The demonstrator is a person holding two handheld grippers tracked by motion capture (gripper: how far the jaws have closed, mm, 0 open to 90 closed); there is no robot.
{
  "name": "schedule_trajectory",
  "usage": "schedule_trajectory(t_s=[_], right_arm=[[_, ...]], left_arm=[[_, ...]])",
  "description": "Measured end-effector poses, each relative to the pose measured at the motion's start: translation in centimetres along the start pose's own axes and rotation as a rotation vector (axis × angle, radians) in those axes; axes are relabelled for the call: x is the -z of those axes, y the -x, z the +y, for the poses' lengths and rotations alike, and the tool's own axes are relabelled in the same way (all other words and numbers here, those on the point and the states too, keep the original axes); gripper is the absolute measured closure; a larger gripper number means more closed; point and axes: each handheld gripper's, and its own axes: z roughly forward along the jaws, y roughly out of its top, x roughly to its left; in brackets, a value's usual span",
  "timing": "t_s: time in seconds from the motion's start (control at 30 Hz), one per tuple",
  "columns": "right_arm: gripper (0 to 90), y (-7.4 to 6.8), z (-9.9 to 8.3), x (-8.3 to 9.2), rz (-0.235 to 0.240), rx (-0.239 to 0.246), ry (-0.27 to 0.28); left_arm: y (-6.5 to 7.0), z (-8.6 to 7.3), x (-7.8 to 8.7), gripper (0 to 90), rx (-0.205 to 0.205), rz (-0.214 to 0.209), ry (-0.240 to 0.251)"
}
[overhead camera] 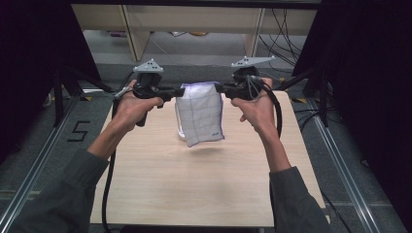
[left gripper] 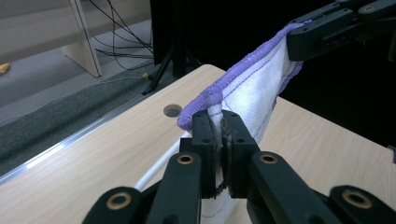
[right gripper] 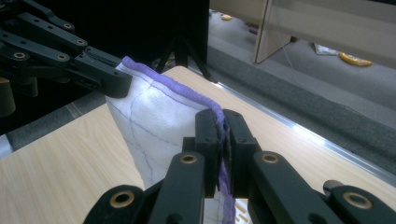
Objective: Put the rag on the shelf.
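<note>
White cloth (overhead camera: pixel 200 114), one, pinched by two tongs (overhead camera: pixel 179 92) (overhead camera: pixel 219 88).

Lab recording station: pale wood bench (overhead camera: pixel 204 194) boxed in by black curtains (overhead camera: pixel 29 63), metal floor rails (overhead camera: pixel 34 165) with a taped "5" (overhead camera: pixel 77 131) on grey carpet, loose cables (overhead camera: pixel 284 34) trailing past light wood furniture legs (overhead camera: pixel 135 34) behind.

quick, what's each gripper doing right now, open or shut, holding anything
Left gripper: closed, pinching one top corner of the white cloth.
Right gripper: closed, pinching the cloth's other top corner at its purple edge.
</note>
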Motion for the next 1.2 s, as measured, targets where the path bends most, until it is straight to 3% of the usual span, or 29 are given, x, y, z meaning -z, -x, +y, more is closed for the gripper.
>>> schedule_trajectory(t_s=[0.03,0.07,0.27,0.6,0.77,0.83,1.03,1.2], right_arm=[[86.2,-0.1,0.1,0.0,0.009,-0.025,0.004],[86.2,0.1,0.4,-0.1,0.007,-0.008,0.006],[86.1,0.5,1.6,-0.4,-0.007,-0.014,0.033],[86.1,1.5,3.5,-0.9,-0.025,-0.051,0.057],[86.1,1.6,5.0,-1.2,-0.047,-0.061,0.059],[86.0,1.8,5.6,-1.5,-0.079,-0.028,0.044],[85.8,2.7,5.8,-3.4,-0.089,-0.076,0.015],[85.7,3.5,5.5,-4.8,-0.103,-0.114,-0.003]], left_arm=[[-0.1,0.2,0.0,84.8,0.0,0.002,0.002],[-0.2,0.4,0.0,84.8,0.001,0.003,0.003],[-0.8,1.6,0.0,84.7,0.017,0.018,0.017],[-1.7,3.8,0.1,84.7,0.053,0.041,0.045],[-2.6,4.8,-0.3,84.7,0.102,0.06,0.08],[-3.0,4.9,-0.8,84.6,0.13,0.06,0.086],[-4.4,4.5,-2.6,83.7,0.196,0.105,0.101],[-5.2,4.1,-4.0,82.8,0.226,0.098,0.111]])
